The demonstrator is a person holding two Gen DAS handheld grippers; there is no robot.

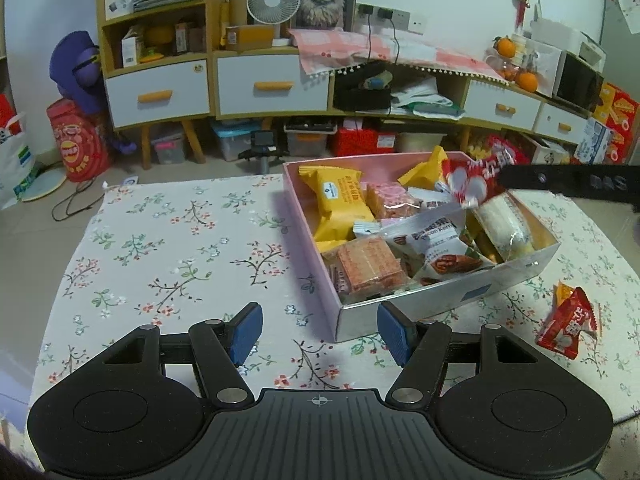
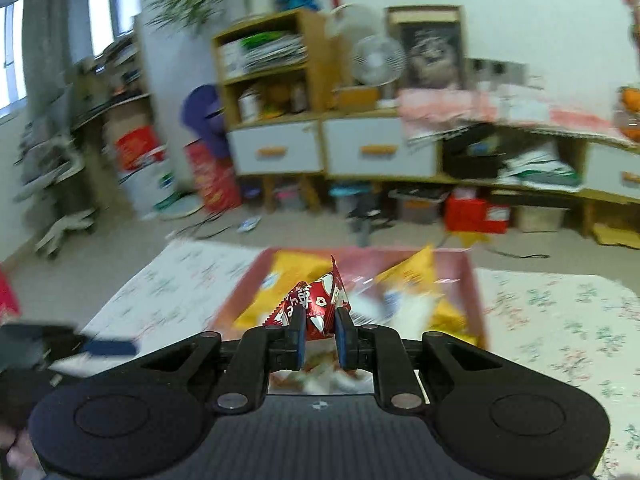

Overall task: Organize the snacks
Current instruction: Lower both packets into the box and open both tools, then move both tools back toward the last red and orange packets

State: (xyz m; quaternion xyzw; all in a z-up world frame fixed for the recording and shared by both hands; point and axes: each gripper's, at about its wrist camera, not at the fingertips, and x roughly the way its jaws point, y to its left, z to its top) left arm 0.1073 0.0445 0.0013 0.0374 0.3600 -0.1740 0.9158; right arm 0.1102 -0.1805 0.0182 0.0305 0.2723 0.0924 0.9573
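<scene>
A red snack packet is pinched between the closed fingers of the right gripper, above the pink box. The left gripper is held half open, empty, before the box's near corner.

Glossy foil snack packet; matt floral cloth; cardboard box.

The right wrist view is motion-blurred: packets inside the pink box smear together, unreadable. In the left wrist view, the box's near wall hides its lowest snacks.
</scene>
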